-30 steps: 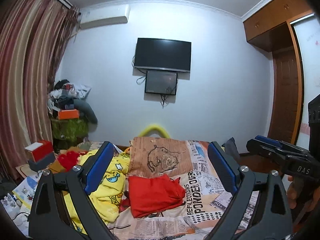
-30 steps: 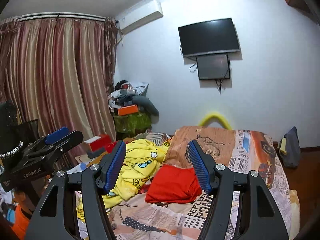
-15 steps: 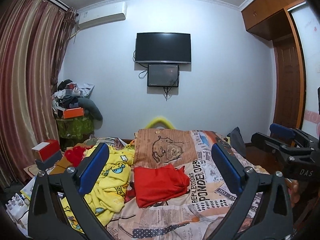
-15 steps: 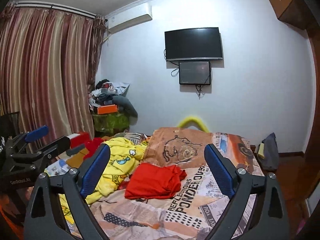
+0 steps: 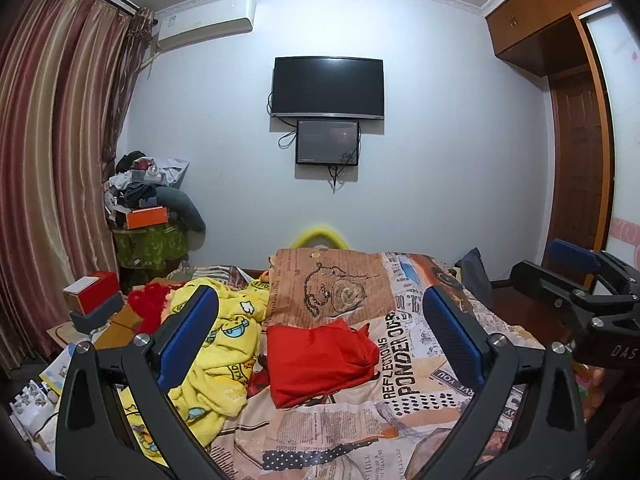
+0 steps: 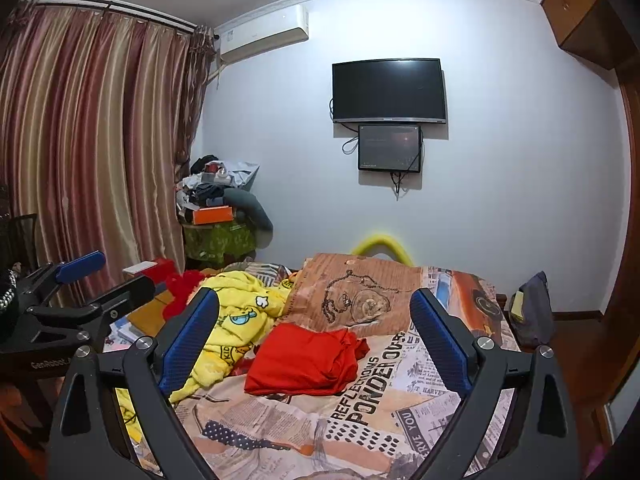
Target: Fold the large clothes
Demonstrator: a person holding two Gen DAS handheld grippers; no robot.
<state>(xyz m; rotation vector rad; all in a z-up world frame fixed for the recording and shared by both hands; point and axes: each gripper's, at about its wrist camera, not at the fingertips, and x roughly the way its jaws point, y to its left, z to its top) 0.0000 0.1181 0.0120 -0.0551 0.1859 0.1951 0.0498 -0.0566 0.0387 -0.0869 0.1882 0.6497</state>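
A red garment (image 5: 320, 360) lies loosely folded in the middle of the bed; it also shows in the right wrist view (image 6: 308, 364). A yellow cartoon-print garment (image 5: 216, 352) is bunched up to its left, and it shows in the right wrist view (image 6: 240, 312) too. My left gripper (image 5: 320, 336) is open and empty, held above the near end of the bed. My right gripper (image 6: 316, 340) is open and empty beside it. Each gripper shows at the edge of the other's view: the right one in the left wrist view (image 5: 580, 292), the left one in the right wrist view (image 6: 80, 292).
The bed (image 5: 404, 364) has a newspaper-print cover. A cluttered stand with an orange box (image 5: 146, 218) is in the left corner by the striped curtains (image 5: 52, 160). Red boxes (image 5: 92, 296) sit at the bed's left. A TV (image 5: 328, 86) hangs on the far wall; a wooden wardrobe (image 5: 576, 140) stands right.
Both grippers have opened wider and pulled back and up from the bed. The views now take in more of the room. The clothes have not moved.
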